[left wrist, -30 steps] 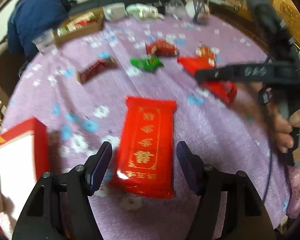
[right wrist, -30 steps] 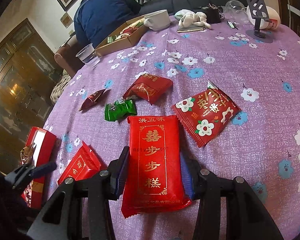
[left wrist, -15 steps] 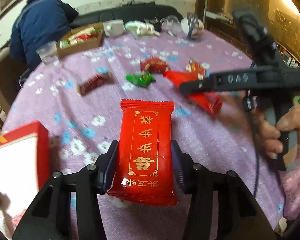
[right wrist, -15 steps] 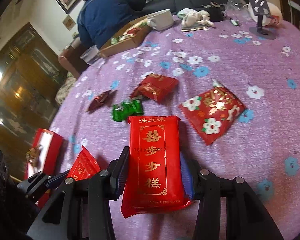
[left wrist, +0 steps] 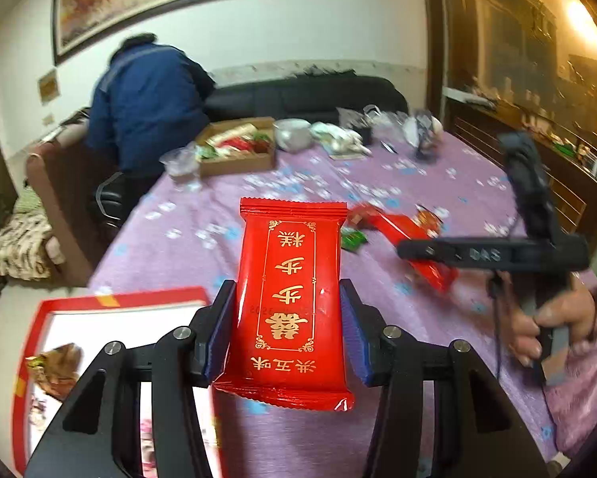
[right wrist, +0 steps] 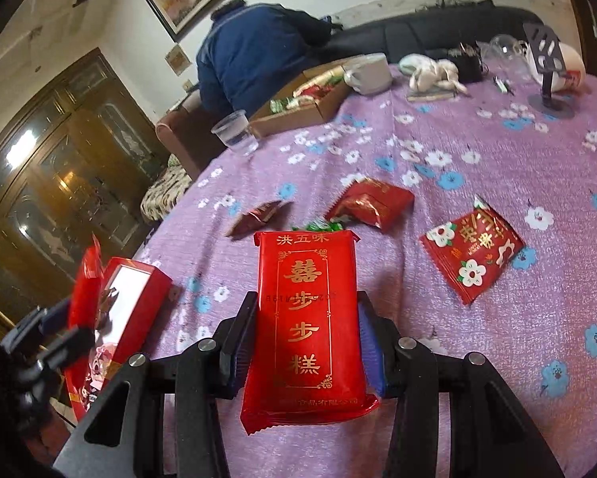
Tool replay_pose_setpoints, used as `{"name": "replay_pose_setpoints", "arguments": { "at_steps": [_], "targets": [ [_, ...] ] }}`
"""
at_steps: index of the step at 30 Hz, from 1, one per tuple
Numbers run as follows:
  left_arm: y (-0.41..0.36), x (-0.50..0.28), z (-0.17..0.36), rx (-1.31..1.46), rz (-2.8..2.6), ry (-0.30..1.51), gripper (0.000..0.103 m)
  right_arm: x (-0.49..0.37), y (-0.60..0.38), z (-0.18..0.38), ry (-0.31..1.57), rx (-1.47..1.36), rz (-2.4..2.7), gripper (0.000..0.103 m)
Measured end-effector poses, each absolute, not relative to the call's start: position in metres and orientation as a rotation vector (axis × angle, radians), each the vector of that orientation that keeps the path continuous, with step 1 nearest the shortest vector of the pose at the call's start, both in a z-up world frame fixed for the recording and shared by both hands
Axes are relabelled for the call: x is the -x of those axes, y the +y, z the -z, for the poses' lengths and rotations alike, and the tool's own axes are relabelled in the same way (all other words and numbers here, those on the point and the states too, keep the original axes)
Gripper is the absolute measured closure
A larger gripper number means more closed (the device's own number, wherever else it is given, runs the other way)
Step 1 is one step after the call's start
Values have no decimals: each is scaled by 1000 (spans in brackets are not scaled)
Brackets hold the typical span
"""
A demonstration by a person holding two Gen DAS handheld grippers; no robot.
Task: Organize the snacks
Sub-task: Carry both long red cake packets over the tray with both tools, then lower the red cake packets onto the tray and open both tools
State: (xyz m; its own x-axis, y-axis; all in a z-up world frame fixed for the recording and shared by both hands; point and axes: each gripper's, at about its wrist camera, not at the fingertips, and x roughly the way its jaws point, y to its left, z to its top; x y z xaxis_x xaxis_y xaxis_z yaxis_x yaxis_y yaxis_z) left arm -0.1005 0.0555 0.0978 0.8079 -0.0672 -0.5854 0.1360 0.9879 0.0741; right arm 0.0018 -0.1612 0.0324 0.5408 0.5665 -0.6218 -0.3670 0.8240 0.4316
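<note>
The red box (left wrist: 115, 302) at the surface's left edge holds only a few wrapped sweets, and the left tool (left wrist: 286, 310), closed on a red cake packet (left wrist: 292, 298), holds it lifted just right of that box. Farther right, the right tool (right wrist: 302, 342) clamps a second red cake packet (right wrist: 306, 314). Beyond it, four loose snacks lie on the purple surface (right wrist: 478, 358), so most sorting appears left.

Glossy red foil packet (left wrist: 292, 302), crinkled at the seal. Matt black plastic gripper (left wrist: 286, 328) with blue ribbed pads (left wrist: 218, 328). Nubbly purple tablecloth (right wrist: 497, 358). Brown cardboard box (right wrist: 298, 113). Clear plastic cup (right wrist: 236, 133).
</note>
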Motion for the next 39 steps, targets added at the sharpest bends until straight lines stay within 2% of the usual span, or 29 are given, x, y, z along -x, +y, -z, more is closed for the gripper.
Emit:
{"name": "replay_pose_setpoints", "arguments": {
  "at_steps": [8, 20, 39],
  "targets": [
    [92, 112, -105, -89, 6, 566, 55, 31, -128, -57, 727, -298, -651, 56],
    [154, 132, -97, -16, -102, 550, 54, 60, -49, -68, 687, -321, -830, 56],
    [224, 147, -64, 39, -261, 605, 54, 83, 59, -37, 790, -242, -1018, 56]
  ]
}}
